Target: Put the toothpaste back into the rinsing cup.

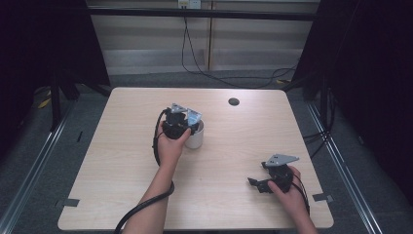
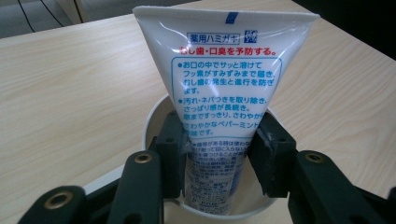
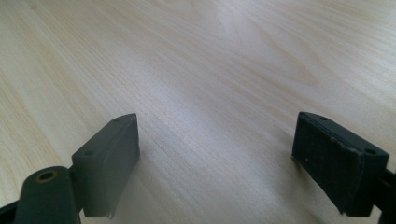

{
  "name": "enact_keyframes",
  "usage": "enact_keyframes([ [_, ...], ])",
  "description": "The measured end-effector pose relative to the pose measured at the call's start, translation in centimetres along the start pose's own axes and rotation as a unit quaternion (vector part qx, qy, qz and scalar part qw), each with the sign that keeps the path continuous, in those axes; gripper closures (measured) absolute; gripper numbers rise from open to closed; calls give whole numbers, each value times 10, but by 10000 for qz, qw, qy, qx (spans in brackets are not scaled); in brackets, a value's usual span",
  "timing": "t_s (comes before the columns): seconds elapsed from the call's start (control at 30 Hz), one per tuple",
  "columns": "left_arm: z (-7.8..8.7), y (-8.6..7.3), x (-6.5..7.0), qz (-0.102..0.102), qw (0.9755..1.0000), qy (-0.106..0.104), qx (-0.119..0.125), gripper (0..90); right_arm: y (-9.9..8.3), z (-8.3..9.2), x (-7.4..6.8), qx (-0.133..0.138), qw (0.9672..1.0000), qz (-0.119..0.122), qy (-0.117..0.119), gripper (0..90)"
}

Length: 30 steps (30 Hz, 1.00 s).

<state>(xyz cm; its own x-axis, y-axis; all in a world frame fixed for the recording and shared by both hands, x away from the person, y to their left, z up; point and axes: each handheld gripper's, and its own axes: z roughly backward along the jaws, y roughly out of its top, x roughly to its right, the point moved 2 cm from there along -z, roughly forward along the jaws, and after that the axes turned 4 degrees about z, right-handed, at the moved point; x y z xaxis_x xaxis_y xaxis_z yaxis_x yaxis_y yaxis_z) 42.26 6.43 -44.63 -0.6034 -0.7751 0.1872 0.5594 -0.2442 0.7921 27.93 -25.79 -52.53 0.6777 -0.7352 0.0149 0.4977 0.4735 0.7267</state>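
My table [image 1: 126, 161] is evenly lit from above; dark surrounds; my near jaws blur, shadows soft.

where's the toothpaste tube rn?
The toothpaste tube stands upright in the white cup left of table centre in the high view, between the left gripper jaws.

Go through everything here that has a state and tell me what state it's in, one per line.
Toothpaste tube: upright in the cup, crimped end up.
White cup: upright on the table, holding the tube.
Left gripper: fingers at the tube's sides, contact unclear.
Right gripper: open, nothing between its fingers.
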Motion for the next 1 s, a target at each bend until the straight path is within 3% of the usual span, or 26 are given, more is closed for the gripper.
enact_keyframes([
  [0.57, 2, -2, -1, 18, 9999, -146, -21, 577, 0, 0, 0, -10, 10000, 8, -16, 145],
  [1.0, 1, 0, 3, -81, 9998, -26, -165, 548, 0, 0, 0, -9, 10000, 14, -16, 145],
])
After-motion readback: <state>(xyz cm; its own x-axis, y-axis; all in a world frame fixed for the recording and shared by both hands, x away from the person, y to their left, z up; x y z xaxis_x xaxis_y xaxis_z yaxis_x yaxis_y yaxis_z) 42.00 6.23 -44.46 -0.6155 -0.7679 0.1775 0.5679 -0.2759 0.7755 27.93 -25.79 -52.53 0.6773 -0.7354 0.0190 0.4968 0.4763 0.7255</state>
